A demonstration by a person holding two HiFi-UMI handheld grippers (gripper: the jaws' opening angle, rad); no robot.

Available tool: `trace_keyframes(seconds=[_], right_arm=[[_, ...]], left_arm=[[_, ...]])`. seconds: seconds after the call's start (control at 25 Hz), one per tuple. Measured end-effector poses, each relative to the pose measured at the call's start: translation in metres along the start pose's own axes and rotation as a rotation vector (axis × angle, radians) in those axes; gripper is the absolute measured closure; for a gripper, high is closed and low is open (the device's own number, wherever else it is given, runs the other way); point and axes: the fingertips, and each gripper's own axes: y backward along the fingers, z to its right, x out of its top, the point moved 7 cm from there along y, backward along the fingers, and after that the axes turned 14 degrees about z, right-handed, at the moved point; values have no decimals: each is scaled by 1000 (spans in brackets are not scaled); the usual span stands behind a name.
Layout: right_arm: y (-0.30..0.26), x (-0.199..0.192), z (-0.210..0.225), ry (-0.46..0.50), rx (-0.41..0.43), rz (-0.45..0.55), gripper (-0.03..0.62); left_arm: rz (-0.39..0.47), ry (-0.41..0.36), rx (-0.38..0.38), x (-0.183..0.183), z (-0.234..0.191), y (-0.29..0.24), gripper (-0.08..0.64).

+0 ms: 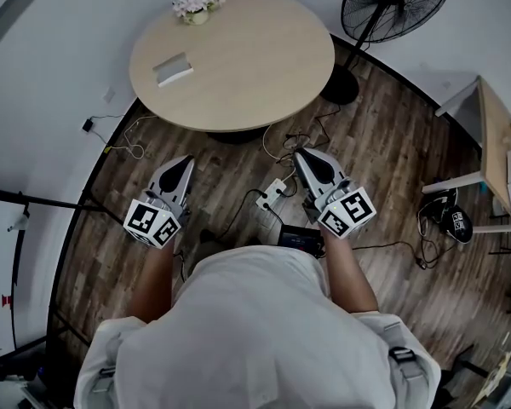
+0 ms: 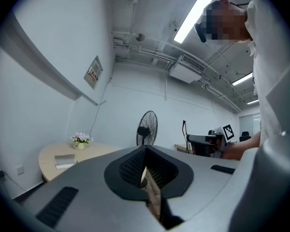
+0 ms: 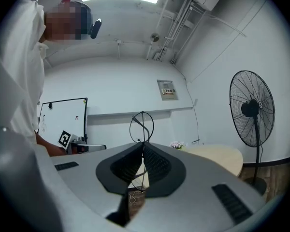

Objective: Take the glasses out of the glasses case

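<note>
Left gripper and right gripper are closed, empty, with the case on the counter at 12 o'clock.

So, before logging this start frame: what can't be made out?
- Case: too small in the head view to tell open from shut; no glasses show.
- Table, right gripper view: near part hidden by the right gripper; no case in sight.
- Floor at the feet, head view: hidden by the torso.
</note>
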Motion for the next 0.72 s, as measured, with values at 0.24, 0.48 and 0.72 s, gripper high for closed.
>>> trace_keyframes(seconds=[0.24,0.48,0.72], right_arm=[[9,-2,5,-9,2,-5,565],[14,0,9,-13,-20,-4,565],[19,1,10,-10,-31,-8,565]], left_arm=[[-7,19,-34,-18,16,-5,548],[-29,28,-68,-22,25,-13,548],[-42,30,-76,-20,27,-19,548]])
